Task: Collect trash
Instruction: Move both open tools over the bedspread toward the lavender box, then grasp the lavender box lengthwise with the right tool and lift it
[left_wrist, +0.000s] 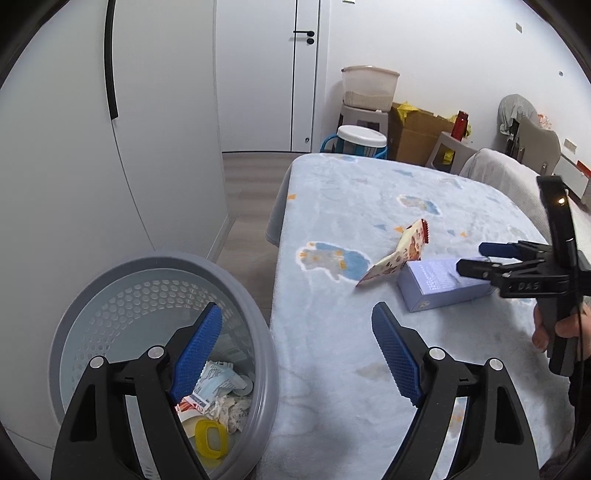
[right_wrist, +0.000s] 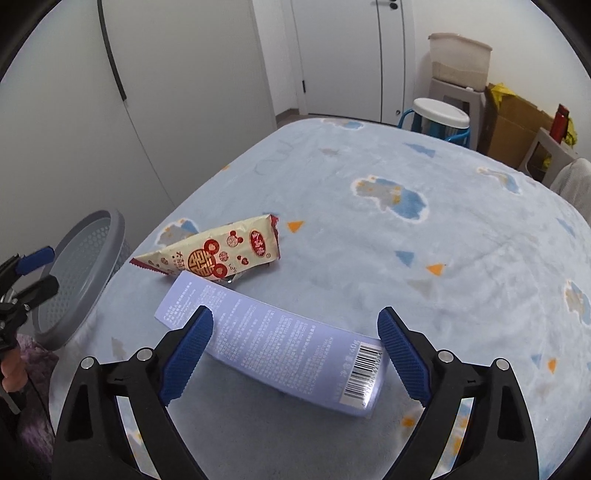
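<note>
the right gripper (right_wrist: 295, 354), jaws spread wide and empty, hangs over a flat lavender cardboard box (right_wrist: 273, 350) lying on the pale blue fleece blanket with cloud prints (right_wrist: 369, 155); the blue ribbed pads (right_wrist: 186, 358) flank the box without touching it. a cream snack wrapper with red prints (right_wrist: 214, 251) rests just beside the box's far end, touching or slightly overlapping it. the left gripper (left_wrist: 295, 354), also wide and empty, hovers at the blanket's edge above the round grey perforated plastic bin (left_wrist: 74, 317), which already holds crumpled paper and a yellow ring. judged step: grasping the box. to do it well, lower until the pads bracket the box's long sides, close across its narrow width, and lift without dragging the wrapper.
</note>
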